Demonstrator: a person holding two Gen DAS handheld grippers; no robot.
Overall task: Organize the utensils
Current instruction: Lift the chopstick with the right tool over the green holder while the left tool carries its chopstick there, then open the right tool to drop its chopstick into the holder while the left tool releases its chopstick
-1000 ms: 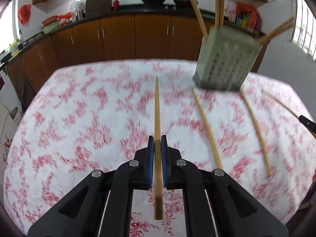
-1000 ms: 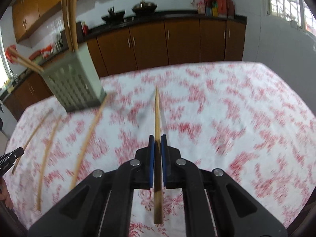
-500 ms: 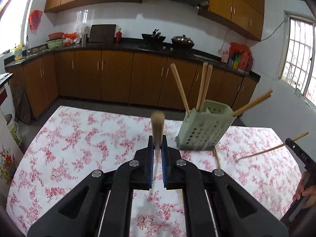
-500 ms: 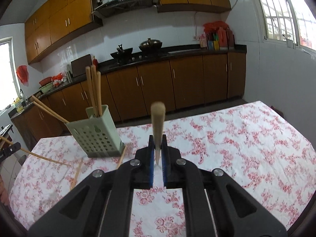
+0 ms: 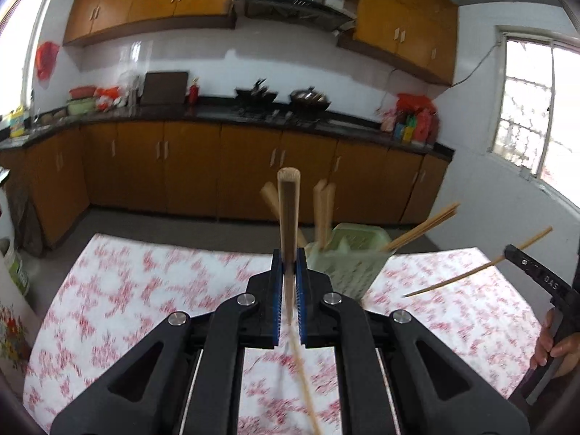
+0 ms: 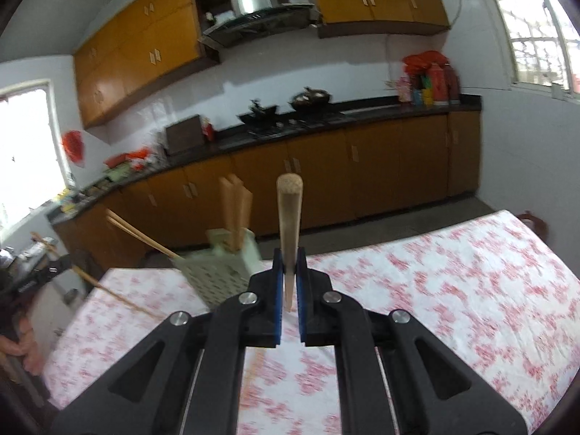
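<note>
White letters, perhaps "DAS", on the right gripper (image 5: 543, 279)

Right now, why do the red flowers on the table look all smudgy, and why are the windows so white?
Left wrist view: the cloth and holder smear from motion, while the left tool and its chopstick stay sharp. Right wrist view: same smear on the cloth; the right tool is crisp. Both views: windows glare white, and the fisheye bends the counter.

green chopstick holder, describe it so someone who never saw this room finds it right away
Look at the table with the red-flowered white cloth. Near its far edge, toward the brown cabinets, stands the chopstick holder, a pale green plastic box with perforated sides. It is the only container on the table, with wooden chopsticks sticking out.
</note>
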